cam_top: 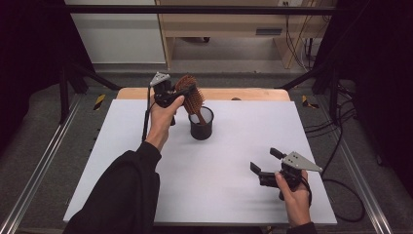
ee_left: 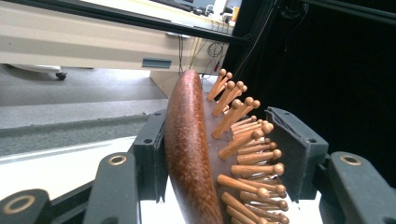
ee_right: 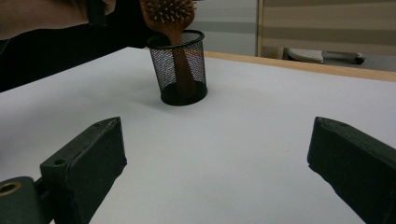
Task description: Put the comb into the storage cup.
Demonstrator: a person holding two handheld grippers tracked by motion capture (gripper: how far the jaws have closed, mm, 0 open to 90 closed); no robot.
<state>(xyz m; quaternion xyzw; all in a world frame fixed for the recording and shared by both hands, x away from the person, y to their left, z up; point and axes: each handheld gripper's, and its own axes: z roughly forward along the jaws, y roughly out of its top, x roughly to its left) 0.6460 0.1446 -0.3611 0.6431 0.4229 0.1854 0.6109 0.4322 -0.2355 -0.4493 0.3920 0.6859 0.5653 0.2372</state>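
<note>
Upright, the brown wooden paddle hairbrush (cam_top: 189,95) stands handle-down in the black wire-mesh cup (cam_top: 201,124), its head between the left gripper (cam_top: 182,92)'s slackened jaws; the right gripper (cam_top: 265,161) gapes empty.

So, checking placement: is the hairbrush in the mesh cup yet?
In: the hairbrush handle stands inside the mesh cup, head sticking out above.

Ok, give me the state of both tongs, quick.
Left tongs: around the hairbrush head; whether the pads still press it cannot be told.
Right tongs: open, holding nothing.
</note>
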